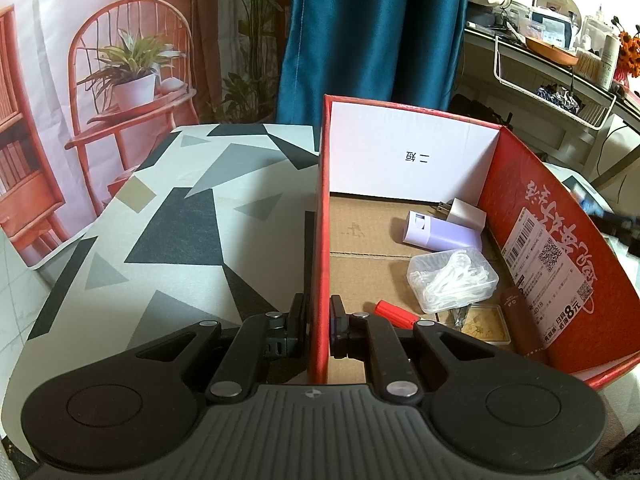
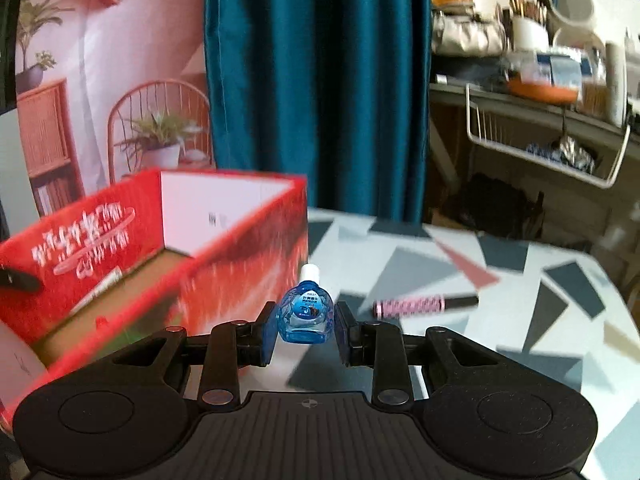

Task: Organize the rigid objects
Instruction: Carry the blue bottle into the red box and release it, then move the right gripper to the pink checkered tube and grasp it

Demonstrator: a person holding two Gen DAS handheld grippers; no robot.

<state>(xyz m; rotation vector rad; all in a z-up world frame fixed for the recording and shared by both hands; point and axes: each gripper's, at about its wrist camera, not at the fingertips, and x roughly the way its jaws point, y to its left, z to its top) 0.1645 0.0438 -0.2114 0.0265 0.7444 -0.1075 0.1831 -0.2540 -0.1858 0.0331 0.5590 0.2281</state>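
The left gripper (image 1: 319, 326) has its fingers pinched on the near-left wall of the red cardboard box (image 1: 320, 240), one finger outside and one inside, which looks like a way of keeping the light box from sliding on the desk (image 1: 180, 216) while things are dropped in. Already inside, gathered toward the box's right wall, lie a lilac case (image 1: 440, 234), a white plug adapter (image 1: 466, 213), a clear tub of floss picks (image 1: 454, 280), a red pen-like piece (image 1: 394, 314), a flat gold-patterned case (image 1: 486, 324) and a dark brown tube (image 1: 520, 320).

The right gripper (image 2: 306, 330) holds a small blue eye-drop bottle (image 2: 306, 312) upright between its fingers, white cap up, just beside the box's right wall and seemingly lifted off the desk. I take it the bottle is headed over that wall next. A pink patterned cylinder with a black end (image 2: 424, 305) waits on the desk, toward its right edge.
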